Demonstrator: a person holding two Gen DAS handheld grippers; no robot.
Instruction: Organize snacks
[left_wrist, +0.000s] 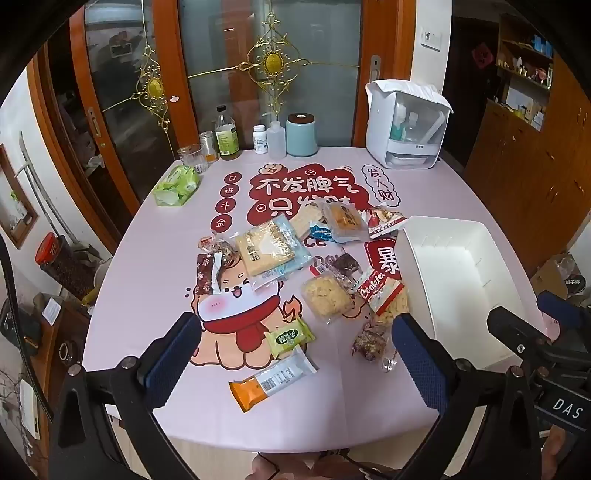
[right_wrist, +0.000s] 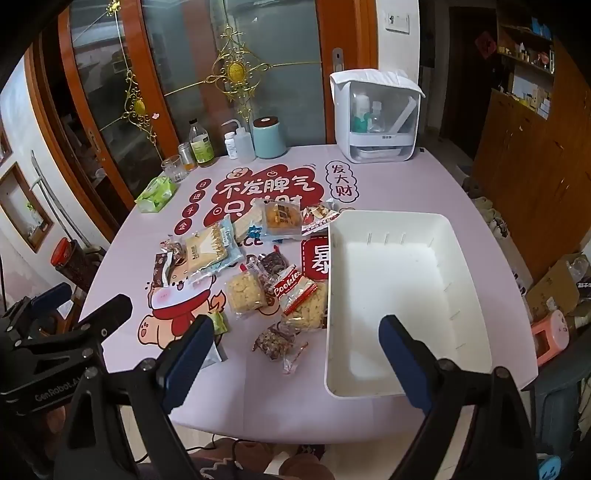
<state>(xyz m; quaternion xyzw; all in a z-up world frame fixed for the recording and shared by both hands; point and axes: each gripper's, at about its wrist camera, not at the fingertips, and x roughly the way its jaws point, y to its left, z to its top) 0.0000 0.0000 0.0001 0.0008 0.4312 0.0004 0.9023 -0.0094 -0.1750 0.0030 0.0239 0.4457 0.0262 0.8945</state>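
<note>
While nothing sits in the white bin (right_wrist: 399, 295) at the table's right edge: both grippers released, empty. Left gripper (left_wrist: 295, 350) above the near edge, orange-ended bar (left_wrist: 273, 380) between its fingers, long axis slanting up-right. Right gripper (right_wrist: 295, 350) nearer the bin. Other snacks (left_wrist: 269, 249) mid-table.

Black-framed left gripper (left_wrist: 295, 360) and right gripper (right_wrist: 297, 356), blue textured fingers (left_wrist: 168, 354), silver screws, white "DAS" lettering.
</note>
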